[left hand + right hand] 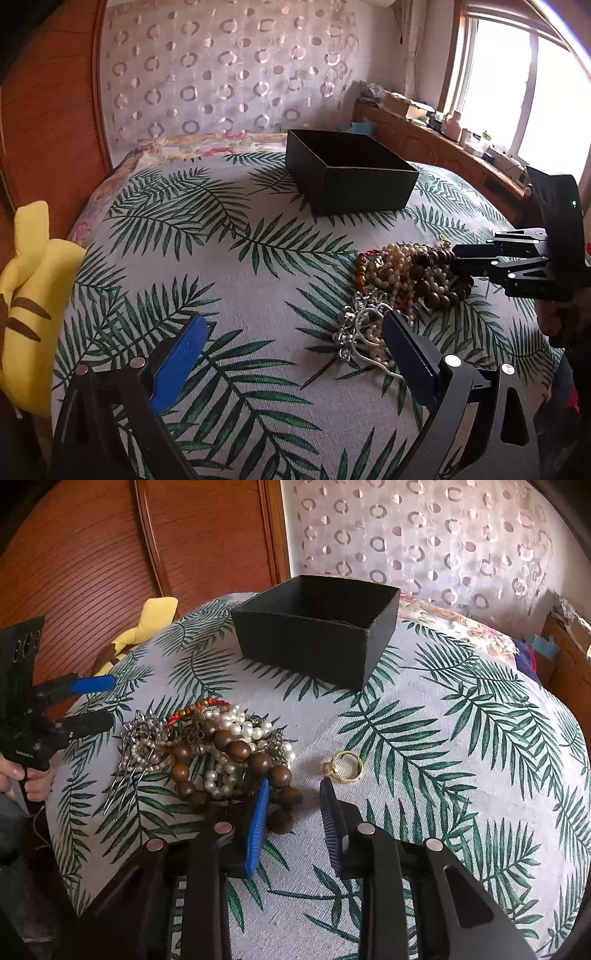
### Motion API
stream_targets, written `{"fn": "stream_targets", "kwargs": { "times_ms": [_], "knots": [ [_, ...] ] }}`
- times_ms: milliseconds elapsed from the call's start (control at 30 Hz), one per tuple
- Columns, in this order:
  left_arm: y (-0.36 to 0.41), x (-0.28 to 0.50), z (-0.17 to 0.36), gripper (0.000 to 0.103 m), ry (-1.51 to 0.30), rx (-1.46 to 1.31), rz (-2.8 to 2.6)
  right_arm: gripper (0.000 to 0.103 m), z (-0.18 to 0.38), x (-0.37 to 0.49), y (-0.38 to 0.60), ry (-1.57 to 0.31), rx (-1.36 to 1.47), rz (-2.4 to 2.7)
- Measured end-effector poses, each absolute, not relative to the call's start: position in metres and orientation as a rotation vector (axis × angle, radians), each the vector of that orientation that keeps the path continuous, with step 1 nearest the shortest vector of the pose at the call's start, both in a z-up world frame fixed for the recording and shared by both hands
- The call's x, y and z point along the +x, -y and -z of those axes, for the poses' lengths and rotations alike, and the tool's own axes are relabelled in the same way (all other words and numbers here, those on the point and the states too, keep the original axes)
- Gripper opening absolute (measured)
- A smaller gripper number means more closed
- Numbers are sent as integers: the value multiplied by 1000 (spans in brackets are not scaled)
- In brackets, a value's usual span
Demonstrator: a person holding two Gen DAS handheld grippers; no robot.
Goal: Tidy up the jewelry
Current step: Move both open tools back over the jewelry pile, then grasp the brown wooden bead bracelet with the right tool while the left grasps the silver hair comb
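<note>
A pile of jewelry [221,753] lies on the leaf-print bedspread [443,775]: wooden bead bracelets, pearl strands, a red cord and a silver hairpin [136,746]. A gold ring [345,766] lies apart to its right. An open black box [317,624] stands behind; it looks empty. My right gripper [295,794] is open, its left finger at the wooden beads, the ring just beyond its right finger. My left gripper [295,332] is open and empty, its right finger beside the pile [406,277] near the hairpin. The box [347,170] is farther back.
A yellow plush toy [29,295] lies at the bed's left edge. A wooden headboard [110,554] and a patterned curtain [229,74] stand behind the bed. A cluttered wooden shelf [443,140] runs under the window on the right.
</note>
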State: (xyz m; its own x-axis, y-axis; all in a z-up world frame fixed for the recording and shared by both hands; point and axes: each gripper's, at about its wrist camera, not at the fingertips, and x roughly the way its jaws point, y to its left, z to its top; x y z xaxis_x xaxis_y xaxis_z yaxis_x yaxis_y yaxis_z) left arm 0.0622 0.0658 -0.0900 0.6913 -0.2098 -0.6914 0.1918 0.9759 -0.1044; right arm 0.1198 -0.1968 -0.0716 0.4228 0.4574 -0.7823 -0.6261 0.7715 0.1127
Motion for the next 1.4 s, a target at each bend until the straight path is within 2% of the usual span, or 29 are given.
{"fn": "stream_targets", "kwargs": {
  "times_ms": [67,167,600,767,933,1167,1233,1333,1400],
  "knots": [
    [-65,63,90,92,-780,-22,224,19,72,118,196,-907,-211,-692],
    [-64,63,92,92,-788,-19,222,15,72,114,194,-905,-223,-706],
    [-54,61,93,92,-786,-4,263,15,15,81,218,-721,-161,-682],
    [-49,65,93,73,-795,-19,308,15,3,75,228,-694,-148,-670],
    [-44,74,97,48,-822,-15,339,15,1,72,232,-685,-140,-655],
    [-39,84,101,36,-848,-35,378,15,9,70,235,-700,-133,-647],
    [-39,83,101,24,-849,-44,400,15,10,70,234,-704,-129,-647],
    [-38,81,100,15,-845,-46,406,15,14,69,235,-712,-121,-650],
    [-39,79,99,14,-842,-52,411,15,16,70,235,-717,-120,-650]
  ]
}}
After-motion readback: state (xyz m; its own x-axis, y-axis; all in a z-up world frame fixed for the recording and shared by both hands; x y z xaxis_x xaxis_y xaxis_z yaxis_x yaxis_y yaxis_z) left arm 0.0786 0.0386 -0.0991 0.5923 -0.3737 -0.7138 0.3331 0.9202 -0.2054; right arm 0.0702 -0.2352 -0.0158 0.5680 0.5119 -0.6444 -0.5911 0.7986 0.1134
